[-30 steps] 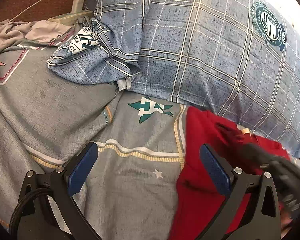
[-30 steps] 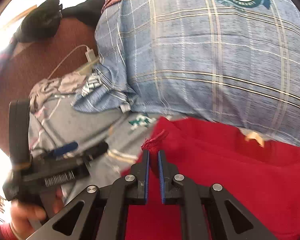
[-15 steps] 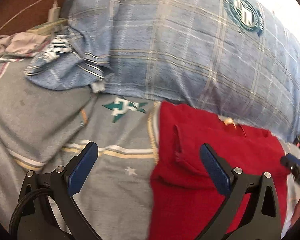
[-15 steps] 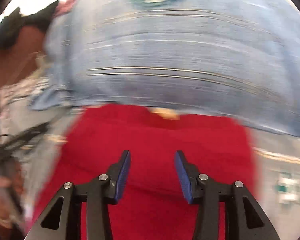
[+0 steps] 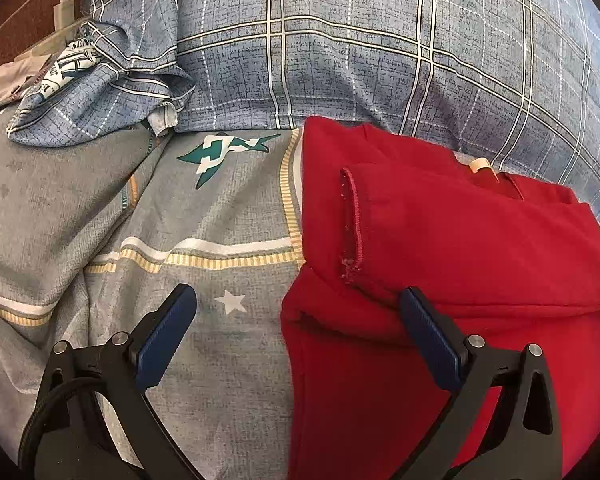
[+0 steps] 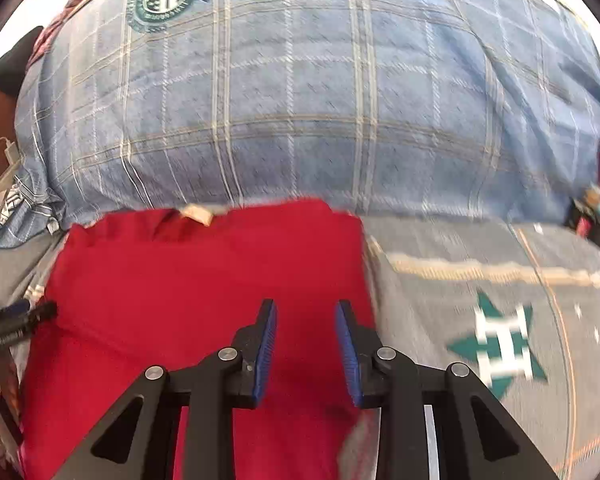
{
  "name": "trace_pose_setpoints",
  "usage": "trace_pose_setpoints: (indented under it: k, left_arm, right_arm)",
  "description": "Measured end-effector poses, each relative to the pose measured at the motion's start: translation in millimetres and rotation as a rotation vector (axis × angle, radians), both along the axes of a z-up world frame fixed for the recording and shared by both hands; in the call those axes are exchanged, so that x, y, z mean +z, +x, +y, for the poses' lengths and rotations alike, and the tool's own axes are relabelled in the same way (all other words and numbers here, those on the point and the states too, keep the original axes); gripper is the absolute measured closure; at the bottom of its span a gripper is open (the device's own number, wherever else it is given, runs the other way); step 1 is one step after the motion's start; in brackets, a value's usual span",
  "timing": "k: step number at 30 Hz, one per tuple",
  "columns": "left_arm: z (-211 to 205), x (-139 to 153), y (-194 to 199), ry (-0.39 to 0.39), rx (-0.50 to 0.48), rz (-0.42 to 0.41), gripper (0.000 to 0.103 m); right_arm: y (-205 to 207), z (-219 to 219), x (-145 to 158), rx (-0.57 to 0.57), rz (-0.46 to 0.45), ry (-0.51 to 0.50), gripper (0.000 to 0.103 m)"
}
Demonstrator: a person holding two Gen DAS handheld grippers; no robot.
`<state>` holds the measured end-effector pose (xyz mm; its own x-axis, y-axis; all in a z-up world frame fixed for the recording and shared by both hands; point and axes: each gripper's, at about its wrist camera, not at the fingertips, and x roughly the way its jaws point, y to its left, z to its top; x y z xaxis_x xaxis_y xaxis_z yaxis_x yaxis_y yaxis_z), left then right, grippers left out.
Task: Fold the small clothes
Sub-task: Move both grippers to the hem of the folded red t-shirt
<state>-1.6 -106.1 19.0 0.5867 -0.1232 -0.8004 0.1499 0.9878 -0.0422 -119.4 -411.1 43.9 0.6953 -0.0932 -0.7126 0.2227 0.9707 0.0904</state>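
Observation:
A red garment [image 5: 460,240] lies partly folded on the grey bedsheet [image 5: 220,220], its sleeve hem [image 5: 350,220] laid across the body. My left gripper [image 5: 296,336] is wide open and empty over the garment's left edge, its right finger over the red cloth. In the right wrist view the garment [image 6: 180,280] fills the lower left. My right gripper [image 6: 306,344] is open and empty above the garment's right edge.
A large blue plaid pillow [image 5: 380,40] lies right behind the garment and also shows in the right wrist view [image 6: 300,100]. A crumpled plaid pillowcase [image 5: 100,92], a white charger [image 5: 62,12] and grey cloth sit at the far left. A small dark object [image 6: 596,220] lies at the right.
My right gripper let go of the red sleeve, opened and swung right to the garment's right edge. My left gripper moved right towards the garment. The sleeve now lies folded over.

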Motion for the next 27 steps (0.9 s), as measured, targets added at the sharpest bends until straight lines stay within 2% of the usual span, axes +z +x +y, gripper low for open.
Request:
trace_pose_setpoints:
  k: [4, 7, 10, 13, 15, 18, 22, 23, 24, 26, 27]
  left_arm:
    - [-1, -1, 1, 0.003, -0.003, 0.0, 0.001]
    - [-1, -1, 2, -0.004, -0.007, 0.003, 0.001]
    - [-1, 0, 1, 0.002, -0.009, -0.001, 0.001]
    - [-1, 3, -1, 0.003, -0.011, -0.007, 0.001]
    - [0, 7, -2, -0.005, -0.011, -0.017, 0.001]
    - [2, 10, -4, -0.019, -0.015, -0.029, 0.001]
    - [0, 2, 0, -0.007, -0.017, 0.003, 0.001]
    - [0, -1, 0, -0.013, -0.016, 0.017, 0.001]
    - [2, -2, -1, -0.026, -0.011, 0.023, 0.001]
    - [4, 0, -3, -0.049, -0.007, 0.029, 0.001]
    - [7, 2, -6, -0.068, -0.012, 0.033, 0.001]
  right_arm:
    - [41, 3, -11, 0.015, 0.014, 0.015, 0.074]
    - [72, -11, -33, -0.054, 0.053, 0.032, 0.07]
    - [80, -13, -35, -0.067, 0.058, 0.015, 0.07]
    - [67, -10, -23, -0.048, 0.058, 0.026, 0.069]
    - [44, -10, -15, -0.031, 0.044, 0.059, 0.059]
    - [3, -12, -9, -0.048, 0.01, 0.052, 0.056]
    - [-22, -18, -35, -0.085, 0.096, 0.024, 0.055]
    - [-24, -22, -43, -0.09, 0.106, 0.053, 0.053]
    - [-30, -26, -41, -0.103, 0.067, 0.079, 0.051]
    - [-38, -28, -33, -0.122, 0.092, 0.114, 0.051]
    - [-47, -28, -25, -0.117, 0.069, 0.14, 0.051]
